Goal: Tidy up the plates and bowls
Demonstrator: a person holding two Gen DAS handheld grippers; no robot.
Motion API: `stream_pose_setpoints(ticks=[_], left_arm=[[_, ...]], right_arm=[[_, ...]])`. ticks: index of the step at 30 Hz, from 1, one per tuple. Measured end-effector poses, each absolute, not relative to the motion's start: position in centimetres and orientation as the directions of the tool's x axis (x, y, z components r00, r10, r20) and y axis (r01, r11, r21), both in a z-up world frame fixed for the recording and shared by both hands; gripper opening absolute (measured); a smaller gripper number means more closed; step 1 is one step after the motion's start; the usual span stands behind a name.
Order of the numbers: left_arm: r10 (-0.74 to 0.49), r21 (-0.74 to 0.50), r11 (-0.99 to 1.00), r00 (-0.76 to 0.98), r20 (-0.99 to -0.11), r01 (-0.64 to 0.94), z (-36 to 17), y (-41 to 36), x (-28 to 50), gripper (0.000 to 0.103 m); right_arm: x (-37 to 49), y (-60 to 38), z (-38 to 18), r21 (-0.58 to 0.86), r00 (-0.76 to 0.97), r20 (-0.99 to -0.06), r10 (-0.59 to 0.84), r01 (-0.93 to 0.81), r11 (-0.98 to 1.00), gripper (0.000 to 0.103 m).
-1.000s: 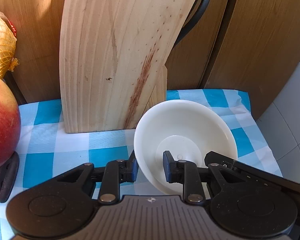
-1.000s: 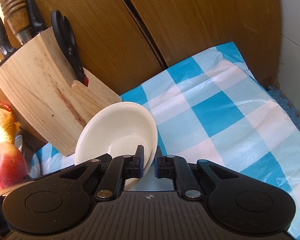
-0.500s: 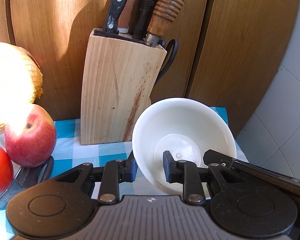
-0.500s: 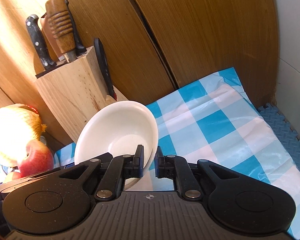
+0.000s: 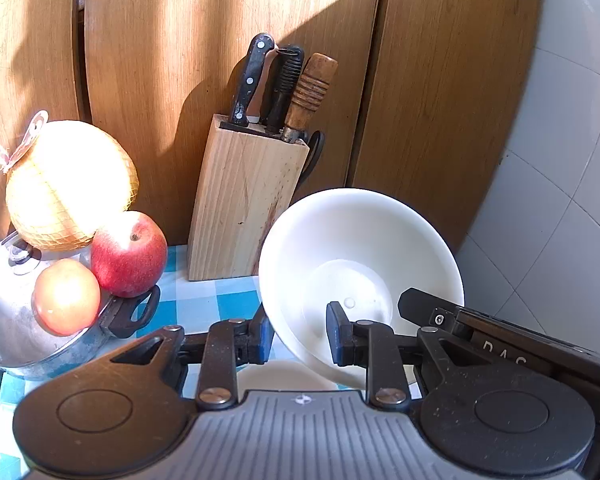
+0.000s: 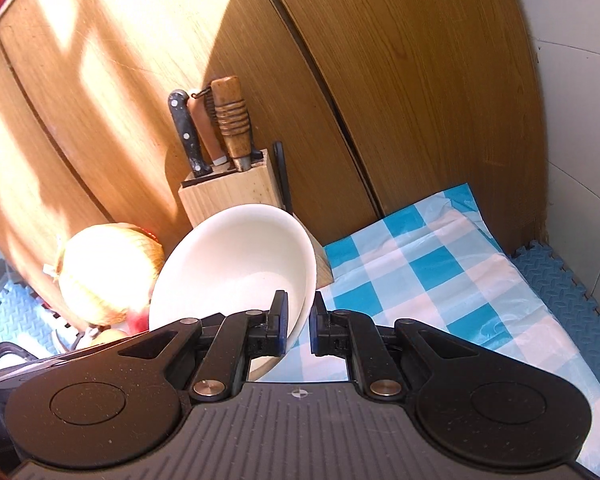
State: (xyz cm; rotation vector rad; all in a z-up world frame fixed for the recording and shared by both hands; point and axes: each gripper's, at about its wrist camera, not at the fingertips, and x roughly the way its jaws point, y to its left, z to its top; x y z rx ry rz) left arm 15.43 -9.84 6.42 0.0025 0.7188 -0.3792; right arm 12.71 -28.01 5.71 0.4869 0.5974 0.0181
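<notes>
Left wrist view shows the left hand-held gripper (image 5: 298, 338) clamped narrow on the near-left rim of a white bowl (image 5: 360, 264), one pad outside the wall and the other inside, so the bowl hangs tilted with its mouth toward the camera. From the right wrist view, the right hand-held gripper (image 6: 299, 330) pinches the opposite side of the same rim in the same way, its jaws nearly together with only the thin wall between them. Two grips on opposite edges probably keep the smooth, wide bowl from swinging or slipping while it is carried clear of the worktop (image 6: 440, 280), which lies below with its blue-checked cloth. Just under the left hand-held gripper a pale curved edge shows, perhaps another dish, though too little is visible to tell. Beyond the bowl stands a wooden knife block (image 5: 244, 204) against the wooden cupboard doors (image 5: 440, 100). Off to the left of the left hand-held gripper sit a red apple (image 5: 129, 254), an orange fruit (image 5: 66, 296) and a netted melon (image 5: 70, 184) on a metal pot (image 5: 12, 320), well apart from the bowl.
</notes>
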Motion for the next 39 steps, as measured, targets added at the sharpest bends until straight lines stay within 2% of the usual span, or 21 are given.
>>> stream_pose_setpoints(ticks=[19, 26, 37, 39], left_arm=[[-0.321, -0.127, 0.942, 0.729, -0.605, 0.310, 7.4, -5.5, 7.3, 0.021], [-0.324, -0.131, 0.941, 0.717, -0.617, 0.312, 7.2, -5.2, 4.0, 0.022], [-0.391, -0.200, 0.915, 0.641, -0.660, 0.351, 4.0, -3.6, 1.0, 0.022], [-0.385, -0.183, 0.915, 0.639, -0.666, 0.360, 3.4, -3.9, 1.5, 0.024]], right_arm=[[4.4, -23.2, 6.5, 0.439, 0.847, -0.490, 0.208, 0.034, 0.898, 0.015], [1.7, -23.0, 6.6, 0.442, 0.851, -0.477, 0.220, 0.016, 0.897, 0.015], [-2.9, -22.5, 4.8, 0.419, 0.827, -0.510, 0.236, -0.001, 0.908, 0.015], [-3.4, -22.2, 4.2, 0.411, 0.817, -0.527, 0.235, 0.003, 0.912, 0.016]])
